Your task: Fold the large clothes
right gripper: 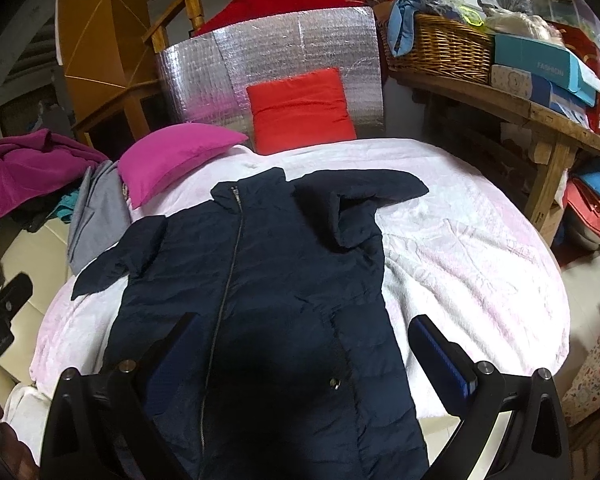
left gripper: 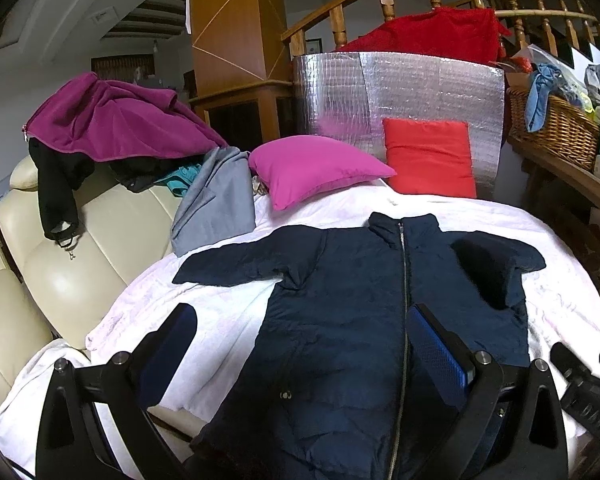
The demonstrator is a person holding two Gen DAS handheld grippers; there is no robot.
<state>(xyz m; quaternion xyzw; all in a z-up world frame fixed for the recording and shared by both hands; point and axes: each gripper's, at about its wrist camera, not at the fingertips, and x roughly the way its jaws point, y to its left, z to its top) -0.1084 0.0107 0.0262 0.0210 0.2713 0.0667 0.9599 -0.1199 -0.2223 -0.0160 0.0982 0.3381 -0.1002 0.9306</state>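
A dark navy padded jacket [left gripper: 340, 320] [right gripper: 260, 280] lies face up, zipped, on a white blanket [left gripper: 220, 312] [right gripper: 460, 248]. Its collar points away from me. One sleeve [left gripper: 236, 260] stretches out flat to the left. The other sleeve [left gripper: 496, 268] [right gripper: 360, 208] is bent back over the chest. My left gripper [left gripper: 304, 336] hovers open above the jacket's lower left half. My right gripper [right gripper: 304, 344] hovers open above the lower right half. Neither holds any cloth. The right gripper's body shows at the edge of the left wrist view [left gripper: 588, 380].
A magenta cushion [left gripper: 312, 168] and a red cushion [left gripper: 432, 160] lie at the blanket's far end against a silver foil panel [left gripper: 420, 88]. Heaped clothes [left gripper: 112, 120] cover the cream sofa back [left gripper: 60, 264] on the left. A wooden shelf [right gripper: 520, 112] with a wicker basket [right gripper: 440, 48] stands on the right.
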